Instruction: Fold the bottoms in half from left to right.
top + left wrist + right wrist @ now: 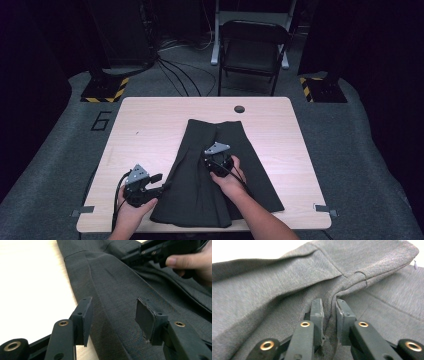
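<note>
A dark grey garment (192,187) lies spread flat on the light wooden table (145,125), narrow end toward the far side. My right gripper (210,159) rests over its middle, and in the right gripper view it (329,305) is shut on a raised fold of the grey cloth (274,290). At the garment's near left edge, my left gripper (161,183) is open. In the left gripper view its jaws (113,312) stand apart just above the cloth (112,280), straddling the hem without pinching it. The right gripper (130,257) and the hand holding it show at the upper right.
A round cable hole (239,109) sits in the table's far edge. A black folding chair (252,50) stands behind the table, with cables on the floor (175,70). Bare tabletop lies to the left and right of the garment.
</note>
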The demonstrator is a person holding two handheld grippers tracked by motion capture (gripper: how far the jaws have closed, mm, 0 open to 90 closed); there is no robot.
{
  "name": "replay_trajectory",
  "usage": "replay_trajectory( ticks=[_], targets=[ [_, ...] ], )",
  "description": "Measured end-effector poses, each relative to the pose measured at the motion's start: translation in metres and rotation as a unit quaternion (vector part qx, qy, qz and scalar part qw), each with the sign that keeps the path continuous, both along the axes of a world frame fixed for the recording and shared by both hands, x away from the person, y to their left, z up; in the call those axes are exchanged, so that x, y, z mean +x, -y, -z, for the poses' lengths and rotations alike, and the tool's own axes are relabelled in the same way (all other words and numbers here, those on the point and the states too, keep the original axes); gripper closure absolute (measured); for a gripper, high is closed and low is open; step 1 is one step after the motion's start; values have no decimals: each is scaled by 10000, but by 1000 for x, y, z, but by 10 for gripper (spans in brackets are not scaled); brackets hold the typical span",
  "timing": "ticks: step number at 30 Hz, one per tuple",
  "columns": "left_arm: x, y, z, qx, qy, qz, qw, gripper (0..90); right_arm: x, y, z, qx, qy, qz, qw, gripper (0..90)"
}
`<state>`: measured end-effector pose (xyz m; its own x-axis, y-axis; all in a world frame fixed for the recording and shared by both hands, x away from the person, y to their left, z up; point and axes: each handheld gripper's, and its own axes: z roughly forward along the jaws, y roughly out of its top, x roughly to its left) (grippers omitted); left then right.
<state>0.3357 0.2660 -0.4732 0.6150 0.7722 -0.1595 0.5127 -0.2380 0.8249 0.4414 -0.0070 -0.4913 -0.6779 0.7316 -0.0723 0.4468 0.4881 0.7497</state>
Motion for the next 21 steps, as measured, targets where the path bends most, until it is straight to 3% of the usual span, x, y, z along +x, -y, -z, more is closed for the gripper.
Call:
replay_trajectory(
  ticks=[4,6,7,8,10,12,20,21],
  targets=[
    [0,1,0,-27,-4,-18,10000,475,3,5,-11,96,-23,8,10000,816],
    [0,0,1,-72,2,-56,10000,475,3,10,-25,186,24,-17,9998,818],
    [0,0,1,-72,2,-56,10000,475,3,10,-25,186,24,-17,9998,818],
    [0,0,0,-65,0,-56,10000,475,3,12,-38,176,133,-111,9997,818],
    [0,0,0,-71,-2,-59,10000,475,3,12,-43,190,149,-98,9997,818],
    [0,1,0,-76,8,-55,10000,475,2,13,-58,159,263,-182,9994,818],
    [0,0,1,-60,-5,-60,10000,475,-3,16,-90,148,385,-242,9989,818],
    [0,0,1,-60,-4,-60,10000,475,-4,19,-100,105,407,-244,9988,818]
  ],
)
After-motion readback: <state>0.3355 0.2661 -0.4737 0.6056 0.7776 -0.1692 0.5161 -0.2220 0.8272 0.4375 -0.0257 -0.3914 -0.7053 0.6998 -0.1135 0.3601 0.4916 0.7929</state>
